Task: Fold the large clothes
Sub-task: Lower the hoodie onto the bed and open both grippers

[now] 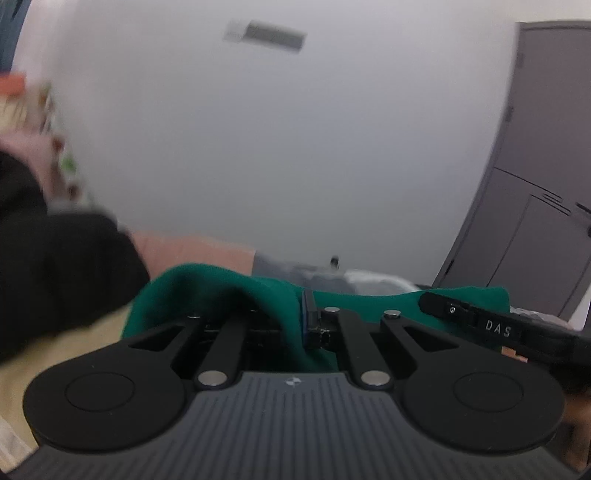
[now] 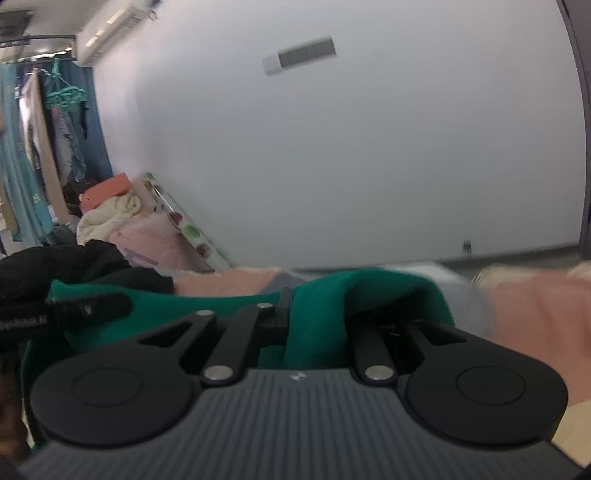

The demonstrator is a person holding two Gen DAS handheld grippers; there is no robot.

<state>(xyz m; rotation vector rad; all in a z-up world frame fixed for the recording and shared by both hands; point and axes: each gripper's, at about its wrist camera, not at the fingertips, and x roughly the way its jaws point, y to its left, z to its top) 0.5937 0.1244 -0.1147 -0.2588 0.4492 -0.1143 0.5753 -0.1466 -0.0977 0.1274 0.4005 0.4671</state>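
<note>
Plain white wall [image 1: 295,147] fills most of both views, with a blurry grey vent or switch plate [image 2: 301,55] high up on it and a dark grey wardrobe [image 1: 535,184] off to the right of the left gripper. Below the wall you get a bed-like surface with pink bedding [image 2: 535,306] and some pale yellow sheet [image 1: 74,350] peeking out near the left gripper's left side.

Left gripper [image 1: 308,317] has its jaws pinched narrow on the green garment [image 1: 229,291]. The cloth humps up over the left finger and hangs down between the 2 fingers, then stretches away to the right toward the other tool. You can see the right gripper's black finger, with "DAS" on it, lying against that far green edge.

Right gripper [image 2: 290,310] is the mirror of that: jaws nearly closed with the green garment [image 2: 369,291] clamped in them, fabric bunched up over its right finger and running off to the left, where the other gripper's dark finger sits on it.

Left of the right gripper there's a black garment [image 2: 74,266] heaped up, and past it a pile of cream and pink laundry [image 2: 122,218] against the wall. Blue curtains [image 2: 22,158] with hanging clothes sit further left, and an air conditioner [image 2: 110,29] is up in the corner. Everything's a bit motion-blurred.
</note>
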